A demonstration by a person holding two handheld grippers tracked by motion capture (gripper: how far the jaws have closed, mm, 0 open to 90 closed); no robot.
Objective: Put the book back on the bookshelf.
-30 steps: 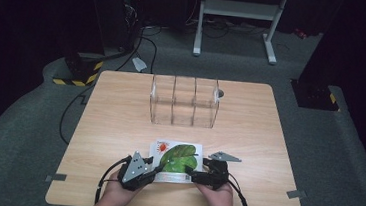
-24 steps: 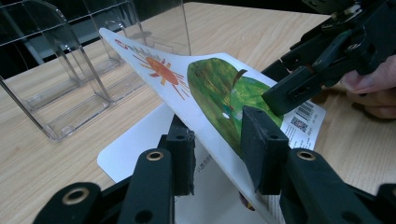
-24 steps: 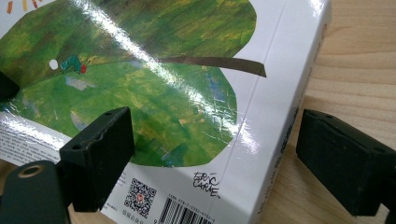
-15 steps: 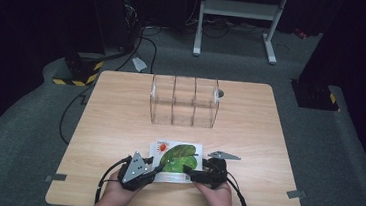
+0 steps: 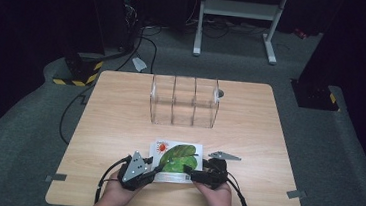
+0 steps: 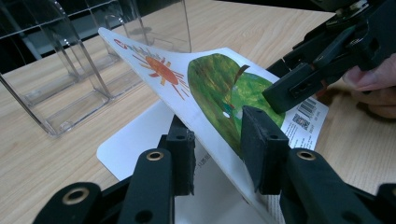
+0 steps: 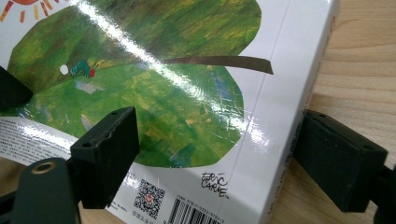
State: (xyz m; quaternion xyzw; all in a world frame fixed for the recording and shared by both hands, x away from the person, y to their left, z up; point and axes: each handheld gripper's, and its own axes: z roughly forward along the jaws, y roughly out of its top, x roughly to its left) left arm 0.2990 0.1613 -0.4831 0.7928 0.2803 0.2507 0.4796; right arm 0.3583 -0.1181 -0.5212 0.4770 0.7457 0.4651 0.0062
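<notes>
Hidden: we cannot see the inside pages of the glossy white picture book with the green leaf (image 5: 178, 158).
Left gripper (image 6: 219, 149): jaws clamp its lifted cover.
Right gripper (image 7: 219, 154): jaws wide, just closing, straddling the spine edge.

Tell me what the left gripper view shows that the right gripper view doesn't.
Left gripper view: the book's cover lifted off a white page, pinched by the left gripper, with the clear divided organizer behind and the right gripper at the book. Right gripper view: the spine between its own jaws, and the signature. Both: green leaf picture, barcode, wooden table.
</notes>
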